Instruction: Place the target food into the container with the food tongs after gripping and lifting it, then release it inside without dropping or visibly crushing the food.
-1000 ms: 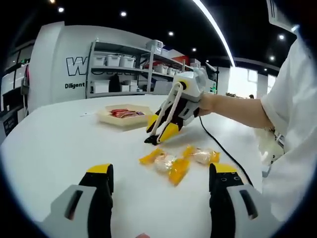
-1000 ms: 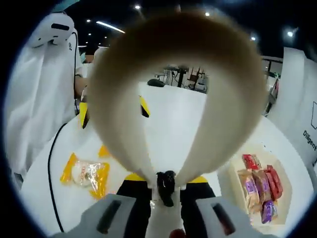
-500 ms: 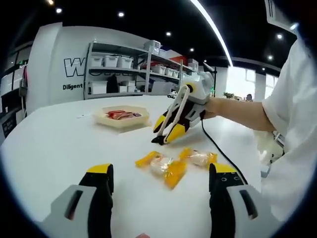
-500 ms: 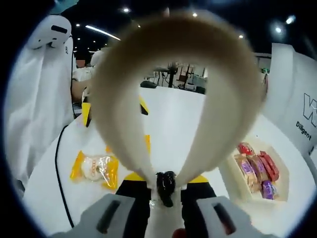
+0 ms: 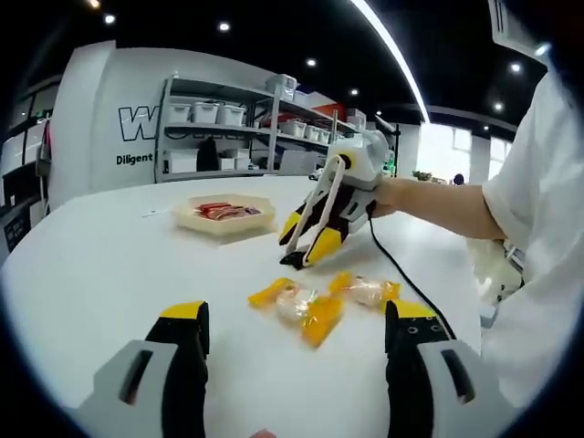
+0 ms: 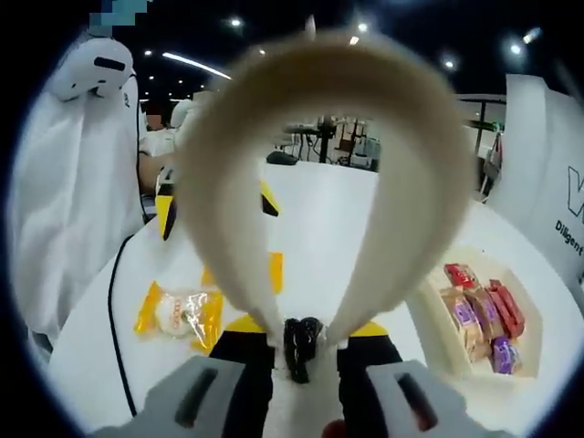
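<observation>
Tongs hovering over the snacks, nothing gripped yet.

Two clear-and-yellow wrapped round pastries (image 5: 315, 299) lie mid-table, well apart from the shallow beige tray of red and purple snack packs (image 5: 224, 213) nearer the table's far edge. Right gripper (image 5: 306, 246) pinches the cream plastic food tongs (image 6: 319, 173), arms spread and empty; vs 0.5 s ago it's dipped slightly toward the pastries, so pickup is prob. next. Left gripper (image 5: 297, 351) is spread wide, holding nothing, near the white round table (image 5: 100, 265) near edge.
</observation>
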{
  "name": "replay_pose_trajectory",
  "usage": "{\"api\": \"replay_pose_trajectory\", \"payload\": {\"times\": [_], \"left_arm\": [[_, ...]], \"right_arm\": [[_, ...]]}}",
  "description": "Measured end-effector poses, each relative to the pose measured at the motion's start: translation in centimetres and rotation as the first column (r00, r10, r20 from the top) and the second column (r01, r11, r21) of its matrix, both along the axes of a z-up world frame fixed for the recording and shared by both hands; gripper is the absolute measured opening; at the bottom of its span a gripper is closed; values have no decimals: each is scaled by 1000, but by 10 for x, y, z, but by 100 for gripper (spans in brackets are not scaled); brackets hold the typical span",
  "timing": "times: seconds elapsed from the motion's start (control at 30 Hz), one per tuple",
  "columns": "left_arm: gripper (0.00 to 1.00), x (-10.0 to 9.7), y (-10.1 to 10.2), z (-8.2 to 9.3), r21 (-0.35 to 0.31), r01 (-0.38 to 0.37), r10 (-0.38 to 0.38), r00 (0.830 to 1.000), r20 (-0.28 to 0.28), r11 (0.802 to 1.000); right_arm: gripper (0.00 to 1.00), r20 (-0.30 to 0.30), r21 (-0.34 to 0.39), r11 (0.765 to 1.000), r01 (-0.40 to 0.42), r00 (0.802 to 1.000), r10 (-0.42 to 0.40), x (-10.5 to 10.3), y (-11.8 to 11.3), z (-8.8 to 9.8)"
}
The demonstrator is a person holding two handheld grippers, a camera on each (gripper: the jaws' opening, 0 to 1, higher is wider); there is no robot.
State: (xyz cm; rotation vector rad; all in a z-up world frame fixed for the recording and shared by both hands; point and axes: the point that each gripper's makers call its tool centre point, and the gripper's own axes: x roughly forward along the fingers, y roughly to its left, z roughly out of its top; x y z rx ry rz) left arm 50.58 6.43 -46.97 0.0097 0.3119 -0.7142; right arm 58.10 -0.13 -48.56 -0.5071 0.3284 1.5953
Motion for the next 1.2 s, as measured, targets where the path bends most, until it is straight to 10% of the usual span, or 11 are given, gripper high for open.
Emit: {"api": "replay_pose_trajectory", "payload": {"times": [1.2], "left_arm": [[78,0,1,0,-7,-5,5,1000,1,1000]], "right_arm": [[15,5,-10,999,-33,999,33,-5,2,2]]}}
